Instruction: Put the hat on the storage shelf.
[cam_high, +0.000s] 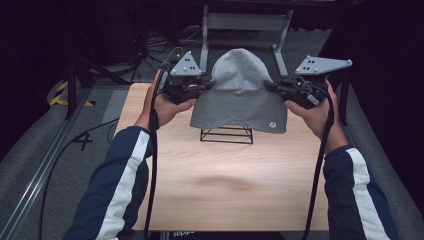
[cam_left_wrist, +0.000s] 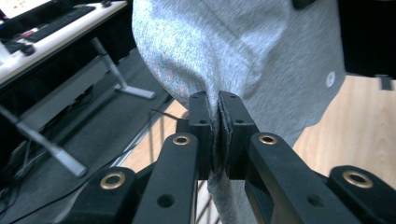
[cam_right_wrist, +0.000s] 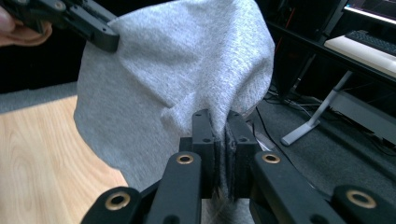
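A grey knit beanie (cam_high: 240, 95) hangs in the air between both grippers, above a black wire stand (cam_high: 226, 135) on the wooden table (cam_high: 225, 185). My left gripper (cam_high: 206, 86) is shut on the beanie's left side, and the cloth (cam_left_wrist: 233, 51) is pinched between its jaws in the left gripper view, left gripper (cam_left_wrist: 218, 100). My right gripper (cam_high: 270, 87) is shut on the beanie's right side, with grey cloth (cam_right_wrist: 177, 79) clamped between its jaws, right gripper (cam_right_wrist: 219, 119). A small round tag (cam_high: 272, 125) sits at the beanie's lower right. The left gripper's tip (cam_right_wrist: 100, 35) shows on the far side.
A grey metal frame (cam_high: 245, 30) stands behind the table. Cables trail across the carpet on the left, by a rail (cam_high: 45, 165). A desk with a keyboard (cam_left_wrist: 56, 23) stands off to the side. The near half of the table holds nothing.
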